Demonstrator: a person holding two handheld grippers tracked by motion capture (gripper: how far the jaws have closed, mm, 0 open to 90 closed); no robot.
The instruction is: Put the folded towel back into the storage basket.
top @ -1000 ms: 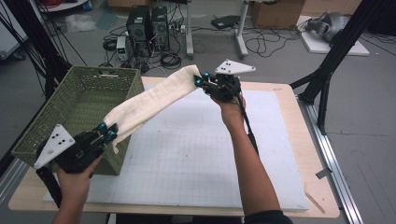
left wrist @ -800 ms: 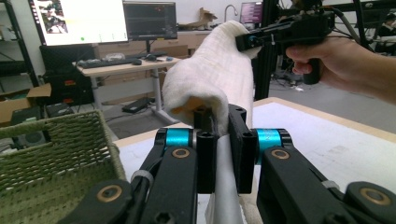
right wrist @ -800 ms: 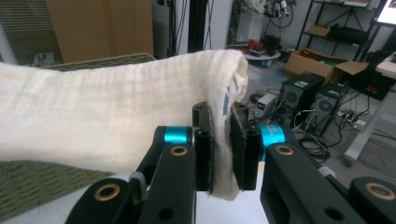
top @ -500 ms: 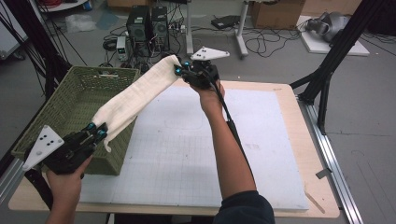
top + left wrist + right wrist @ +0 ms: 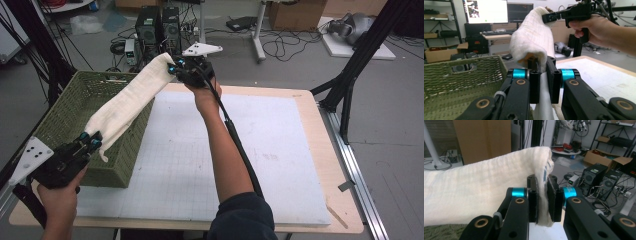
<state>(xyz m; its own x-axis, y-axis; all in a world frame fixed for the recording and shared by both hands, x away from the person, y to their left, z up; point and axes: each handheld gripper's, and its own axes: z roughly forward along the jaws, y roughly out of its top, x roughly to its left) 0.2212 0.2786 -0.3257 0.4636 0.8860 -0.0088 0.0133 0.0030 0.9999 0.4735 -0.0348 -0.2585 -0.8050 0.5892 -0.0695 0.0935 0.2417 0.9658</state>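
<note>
We see a cream towel (image 5: 127, 100) stretched between the left gripper (image 5: 91, 141) and right gripper (image 5: 175, 67), each clamped on one end, above the basket (image 5: 65, 115). Uneven pull could slip an end free, we judge.

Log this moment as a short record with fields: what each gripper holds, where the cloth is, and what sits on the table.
held item: cream towel, folded lengthwise and stretched between both grippers
left gripper: shut on the towel's near end, by the basket's near right corner
right gripper: shut on the towel's far end, raised at the table's far edge
towel position: in the air, slanting over the basket's right rim
basket: green woven, on the table's left side
table surface: white gridded mat on a wooden table
</note>
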